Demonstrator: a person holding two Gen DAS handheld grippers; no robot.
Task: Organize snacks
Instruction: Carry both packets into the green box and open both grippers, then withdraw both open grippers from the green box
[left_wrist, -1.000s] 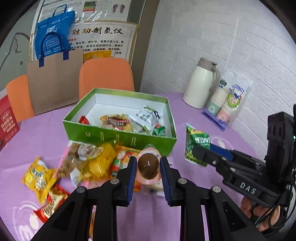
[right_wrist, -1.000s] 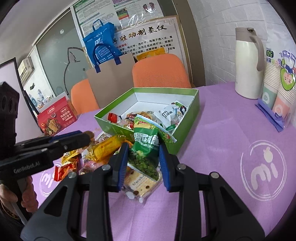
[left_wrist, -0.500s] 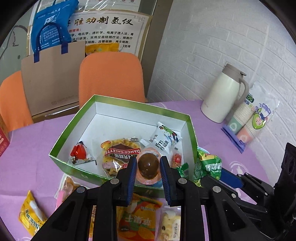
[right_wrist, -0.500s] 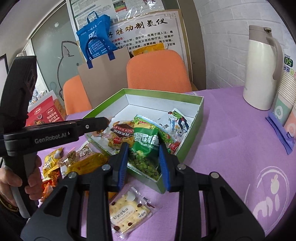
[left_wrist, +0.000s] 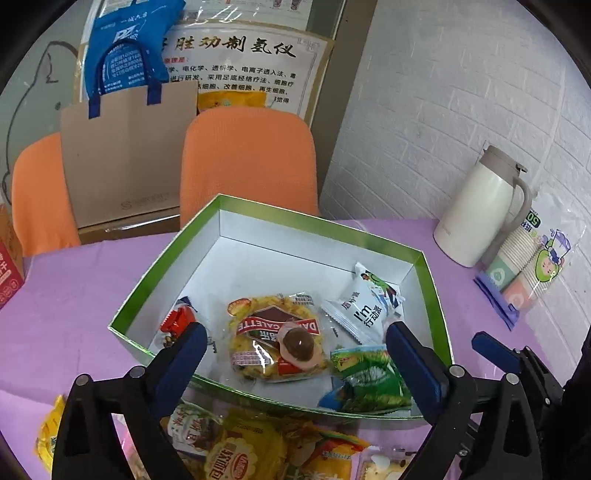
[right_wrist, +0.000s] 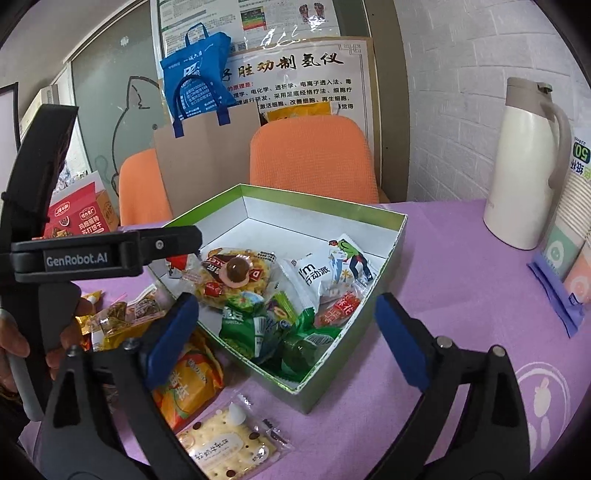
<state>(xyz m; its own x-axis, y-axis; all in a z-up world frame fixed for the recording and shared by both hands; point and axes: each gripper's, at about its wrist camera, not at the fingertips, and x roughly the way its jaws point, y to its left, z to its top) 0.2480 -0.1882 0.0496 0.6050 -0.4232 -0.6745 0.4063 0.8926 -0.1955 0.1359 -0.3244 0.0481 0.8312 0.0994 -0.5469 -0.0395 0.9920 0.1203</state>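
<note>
A white brick wall and two orange chairs back a purple-clothed counter (left_wrist: 74, 280). In the left wrist view the green box (left_wrist: 430, 295) already holds several snacks: a round jelly cup (left_wrist: 300, 347) rests on a galette packet (left_wrist: 275, 332), with a green pea bag (left_wrist: 369, 380) at 4 o'clock of it. The left gripper (left_wrist: 295, 354) hangs over the box, jaws spread wide and empty; the cup lies between and below them. More packets (left_wrist: 236, 454) wait outside at 6 o'clock.

In the right wrist view the right gripper (right_wrist: 284, 332) is likewise parted and empty over the pea bag (right_wrist: 258, 328). A cracker packet (right_wrist: 229, 443) and an orange packet (right_wrist: 184, 384) lie on the counter at 7 o'clock (roughly half the job seems left).
</note>
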